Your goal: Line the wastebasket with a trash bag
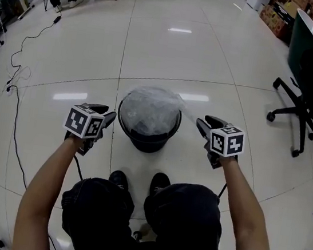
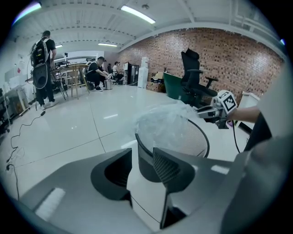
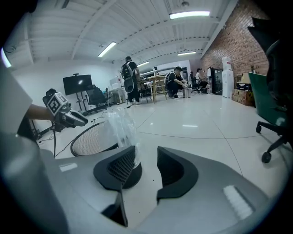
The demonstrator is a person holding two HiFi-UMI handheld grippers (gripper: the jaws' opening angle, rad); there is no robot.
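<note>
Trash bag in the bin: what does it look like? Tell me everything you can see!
The clear, crinkly plastic trash bag sits in the round black mesh wastebasket on the glossy white tiled floor. It puffs up in a dome above the rim and covers most of the opening. One loose corner sticks out toward the right gripper, whose fingers are apart and do not pinch it.

We stood over the wastebasket (image 1: 145, 142), which sat on the floor (image 1: 171, 60) just in front of our feet (image 1: 119, 178). The trash bag (image 1: 150, 109) lay in it and over its top. Our left hand-held gripper (image 1: 108, 119) was just left of the wastebasket, and our right hand-held gripper (image 1: 202, 125) was just right of it. An office chair (image 1: 297, 109) stood well off to the right. A cable (image 1: 17, 131) ran along the floor on the left.
</note>
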